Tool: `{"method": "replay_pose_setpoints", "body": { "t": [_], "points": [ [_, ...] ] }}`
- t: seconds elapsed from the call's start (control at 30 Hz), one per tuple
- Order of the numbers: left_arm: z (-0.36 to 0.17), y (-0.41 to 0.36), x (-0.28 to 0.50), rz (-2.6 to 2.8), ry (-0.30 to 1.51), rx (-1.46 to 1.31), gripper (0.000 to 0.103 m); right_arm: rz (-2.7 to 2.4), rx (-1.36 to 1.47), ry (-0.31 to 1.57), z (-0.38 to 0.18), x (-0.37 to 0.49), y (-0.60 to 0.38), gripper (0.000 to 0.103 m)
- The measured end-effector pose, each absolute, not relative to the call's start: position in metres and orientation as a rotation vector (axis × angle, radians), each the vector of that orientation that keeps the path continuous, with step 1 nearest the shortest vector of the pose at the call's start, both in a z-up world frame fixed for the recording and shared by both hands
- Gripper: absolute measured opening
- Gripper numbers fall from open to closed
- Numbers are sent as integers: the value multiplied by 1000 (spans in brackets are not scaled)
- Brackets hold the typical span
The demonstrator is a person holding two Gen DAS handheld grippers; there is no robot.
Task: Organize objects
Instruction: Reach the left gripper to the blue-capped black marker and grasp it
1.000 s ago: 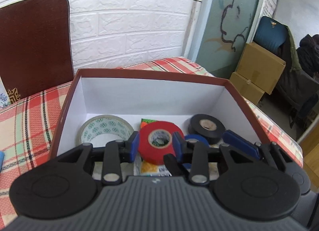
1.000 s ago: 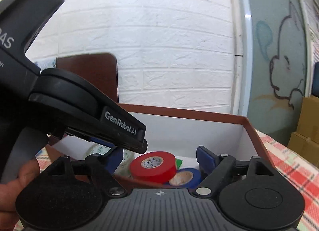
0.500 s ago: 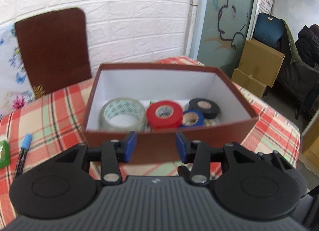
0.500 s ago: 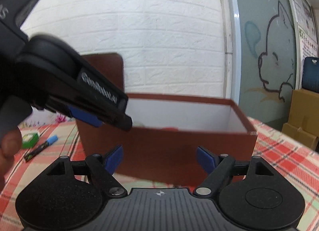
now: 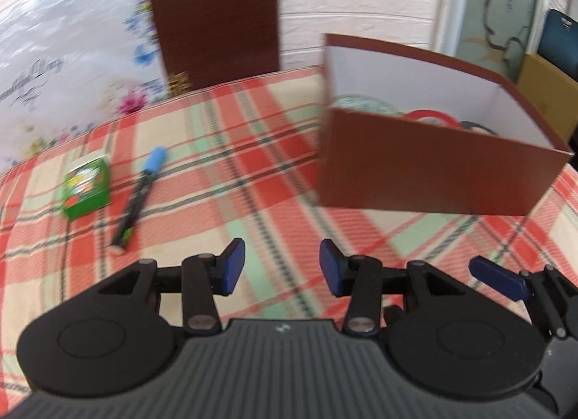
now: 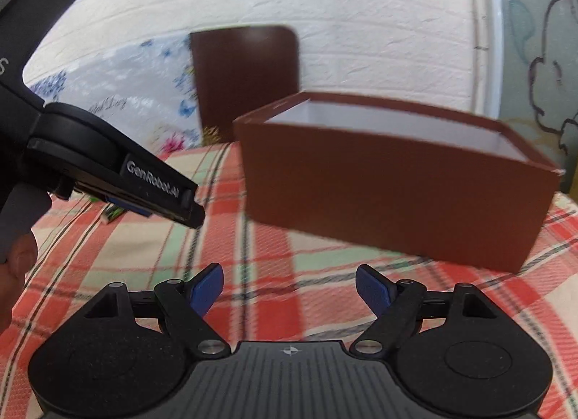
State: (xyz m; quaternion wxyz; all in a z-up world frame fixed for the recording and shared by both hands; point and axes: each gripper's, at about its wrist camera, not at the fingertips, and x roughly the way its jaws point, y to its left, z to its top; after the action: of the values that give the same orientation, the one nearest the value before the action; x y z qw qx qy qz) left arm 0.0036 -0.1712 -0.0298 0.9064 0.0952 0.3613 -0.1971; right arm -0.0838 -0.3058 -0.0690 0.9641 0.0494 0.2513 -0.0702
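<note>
Both tongs are pulling back from the brown box point(image 5: 433, 169), left gripper point(image 5: 281, 269) & right gripper point(image 6: 289, 287) gaping, empty, w/ marker point(image 5: 139, 198) and green pack point(image 5: 86, 189) waiting front-left, probably next.

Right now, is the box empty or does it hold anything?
Not empty. The open box shows roll tops over its near wall: a pale tape roll and a red one.
</note>
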Motion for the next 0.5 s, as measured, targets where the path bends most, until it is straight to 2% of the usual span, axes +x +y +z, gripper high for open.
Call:
{"method": "replay_pose_setpoints", "body": {
  "t": [0.13, 0.5],
  "points": [
    [-37, -144, 10, -348, 752, 185, 49, -102, 87, 580, -80, -74, -288, 79],
    [-60, -60, 31, -173, 769, 134, 52, -29, -51, 612, -86, -58, -241, 79]
  ]
}}
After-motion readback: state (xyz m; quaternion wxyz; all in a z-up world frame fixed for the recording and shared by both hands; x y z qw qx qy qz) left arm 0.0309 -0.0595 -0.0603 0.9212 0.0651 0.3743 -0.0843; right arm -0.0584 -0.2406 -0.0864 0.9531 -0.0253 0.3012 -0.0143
